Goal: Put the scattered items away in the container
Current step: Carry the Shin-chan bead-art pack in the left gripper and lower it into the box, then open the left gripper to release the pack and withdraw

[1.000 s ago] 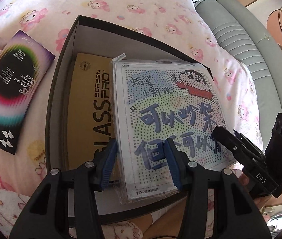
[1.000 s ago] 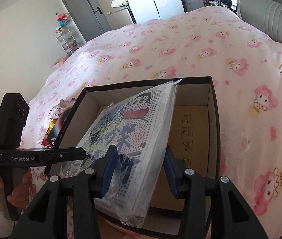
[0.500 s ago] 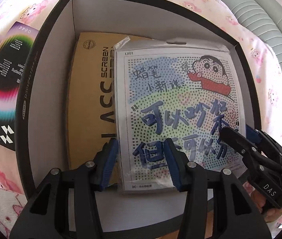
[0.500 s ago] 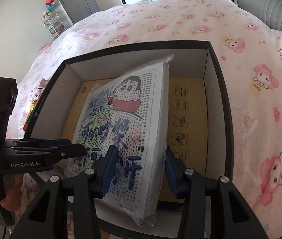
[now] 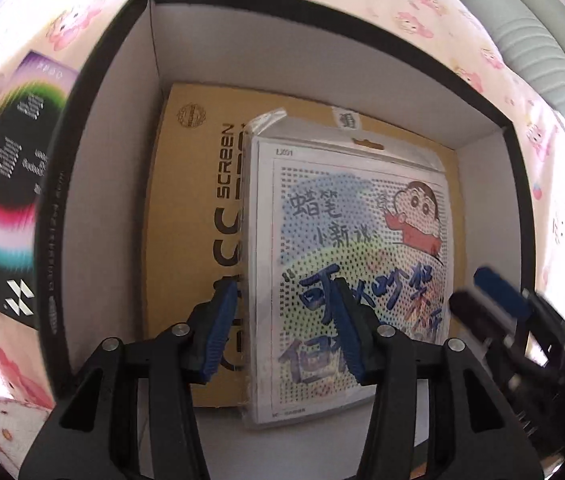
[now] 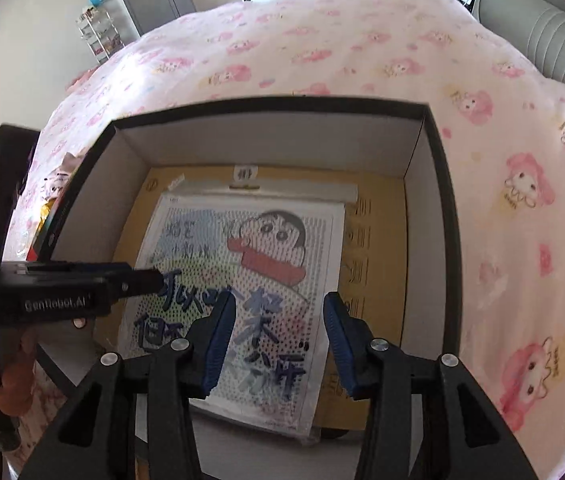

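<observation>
While both grippers hang over it, the black cardboard box with white inner walls [image 5: 102,220] [image 6: 274,136] sits open on the pink cartoon-print bedcover [image 6: 322,40]. Flat on its floor lies a brown cardboard carton printed "SCREEN" [image 5: 190,200] [image 6: 378,280]. The clear plastic packet with a dotted cartoon-boy picture [image 5: 346,216] [image 6: 250,240] is inside the box on top of that carton, and in the left wrist view it covers the 3 o'clock half.

The left gripper [image 5: 284,328] [image 6: 142,276] has its blue-padded jaws partly spread. They straddle the packet's 9 o'clock edge, one pad over the carton and one over the picture. The right gripper [image 6: 278,340] [image 5: 478,296] also has its jaws apart, a little narrower, above the packet's 5 o'clock corner. Neither pair visibly pinches the packet, though I cannot tell whether a pad touches it.

A hand [image 6: 6,384] grips the left gripper's handle at 8 o'clock in the right wrist view. Outside the box, at 9 o'clock in the left wrist view, lies a black booklet with rainbow rings [image 5: 6,200].
</observation>
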`<state>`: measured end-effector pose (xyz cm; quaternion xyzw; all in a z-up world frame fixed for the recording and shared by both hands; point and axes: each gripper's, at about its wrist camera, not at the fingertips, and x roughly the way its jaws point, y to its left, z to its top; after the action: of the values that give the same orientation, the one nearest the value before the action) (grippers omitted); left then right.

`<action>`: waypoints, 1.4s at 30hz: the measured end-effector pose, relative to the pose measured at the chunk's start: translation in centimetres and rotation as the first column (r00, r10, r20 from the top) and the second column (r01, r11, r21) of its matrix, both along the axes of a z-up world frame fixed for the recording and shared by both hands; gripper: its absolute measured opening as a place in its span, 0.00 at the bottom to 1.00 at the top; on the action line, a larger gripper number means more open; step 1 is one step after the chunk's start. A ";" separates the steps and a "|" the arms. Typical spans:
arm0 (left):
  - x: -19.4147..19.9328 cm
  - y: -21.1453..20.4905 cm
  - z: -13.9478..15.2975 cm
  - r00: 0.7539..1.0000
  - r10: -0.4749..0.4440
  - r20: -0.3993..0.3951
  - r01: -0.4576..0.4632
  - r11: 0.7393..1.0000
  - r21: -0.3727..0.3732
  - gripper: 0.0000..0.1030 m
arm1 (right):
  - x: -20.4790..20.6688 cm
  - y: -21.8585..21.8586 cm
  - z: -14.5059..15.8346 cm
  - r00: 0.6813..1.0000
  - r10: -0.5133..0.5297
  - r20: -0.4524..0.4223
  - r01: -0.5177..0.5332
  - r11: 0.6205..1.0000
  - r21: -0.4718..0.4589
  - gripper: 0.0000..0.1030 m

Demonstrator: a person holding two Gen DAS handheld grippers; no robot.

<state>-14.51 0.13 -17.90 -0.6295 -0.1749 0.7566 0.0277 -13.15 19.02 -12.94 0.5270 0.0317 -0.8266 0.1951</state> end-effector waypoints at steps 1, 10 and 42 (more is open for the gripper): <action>0.1 0.0 -0.1 1.000 -0.002 0.008 0.002 1.000 0.004 0.49 | 0.3 -0.1 -0.2 1.000 0.009 0.006 -0.009 1.000 0.011 0.40; 1.6 3.9 0.2 0.991 -0.131 -0.003 0.131 0.986 0.102 0.56 | 2.1 1.1 1.2 0.995 -0.025 -0.102 0.034 0.996 0.080 0.40; 7.5 1.0 0.4 0.993 -0.107 -0.048 0.111 0.988 0.105 0.44 | 1.1 1.3 1.0 0.990 -0.103 -0.099 0.105 0.994 0.012 0.41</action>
<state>-6.98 1.11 -17.47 -0.6195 -0.1799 0.7566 0.1066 -12.00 20.28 -11.97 0.4882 0.0206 -0.8602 0.1455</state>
